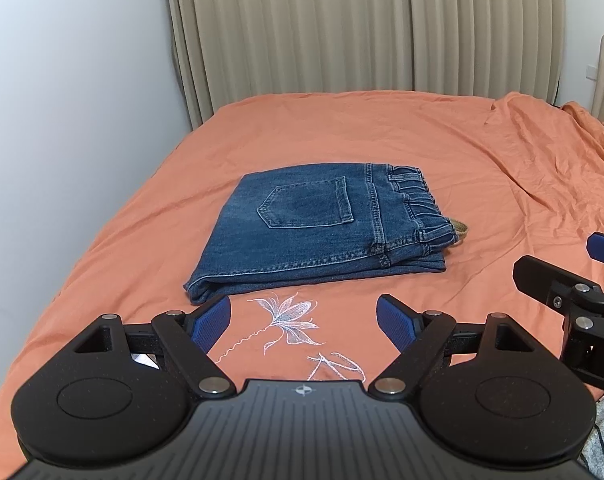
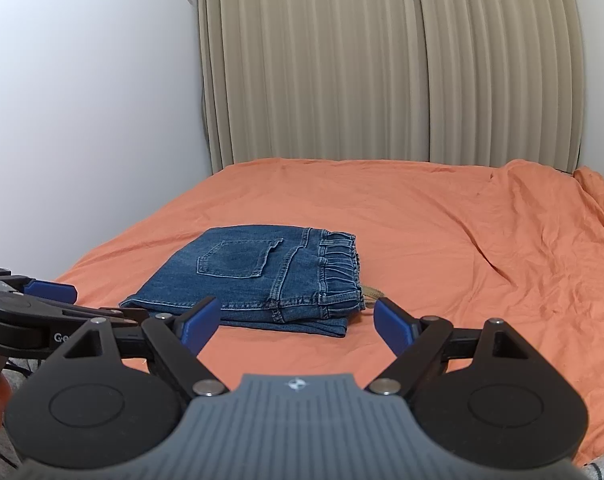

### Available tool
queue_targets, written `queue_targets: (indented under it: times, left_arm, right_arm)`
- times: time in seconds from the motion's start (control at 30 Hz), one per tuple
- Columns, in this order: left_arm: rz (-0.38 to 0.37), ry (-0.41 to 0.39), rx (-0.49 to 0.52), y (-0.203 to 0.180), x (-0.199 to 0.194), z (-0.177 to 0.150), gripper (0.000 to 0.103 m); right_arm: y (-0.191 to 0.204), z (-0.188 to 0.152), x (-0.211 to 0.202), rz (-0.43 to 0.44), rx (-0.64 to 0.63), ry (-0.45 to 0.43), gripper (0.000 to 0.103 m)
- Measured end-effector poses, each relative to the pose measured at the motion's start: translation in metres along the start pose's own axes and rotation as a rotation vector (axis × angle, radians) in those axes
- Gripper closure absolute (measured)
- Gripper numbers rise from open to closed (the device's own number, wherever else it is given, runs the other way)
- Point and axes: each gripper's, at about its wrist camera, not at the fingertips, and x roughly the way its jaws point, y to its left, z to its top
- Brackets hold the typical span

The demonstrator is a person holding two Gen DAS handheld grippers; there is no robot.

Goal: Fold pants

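Crosswise — folded pants (image 1: 314,228), waistband rightward

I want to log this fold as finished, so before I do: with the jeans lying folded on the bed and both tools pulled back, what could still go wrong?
1. The left tool hangs open close to the near fold edge of the jeans; a forward drift could snag it and reopen the layers.
2. A tan drawstring sticks out at the waistband and may catch when the stack is lifted.
3. The orange sheet is wrinkled and soft, so the stack could slump.
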Motion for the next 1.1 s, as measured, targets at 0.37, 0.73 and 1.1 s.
queue_targets:
  times: [0.37,0.73,1.1]
  left_arm:
    - [-0.004,-0.008,0.001,0.0010,-0.0007,0.0026,0.007]
    - [-0.002,-0.008,0.007,-0.0003,-0.0007,0.0041,0.007]
    - [0.003,-0.010,0.012,-0.0012,-0.0023,0.0053,0.007]
  right_arm:
    - [0.0007,-0.0015,0.0003,0.001,-0.003,-0.003,0.023]
    - [0.0008,-0.0009,0.0001,0.005,-0.005,-0.006,0.023]
    - [0.0010,-0.0005,-0.0001,0.012,0.000,0.001,0.023]
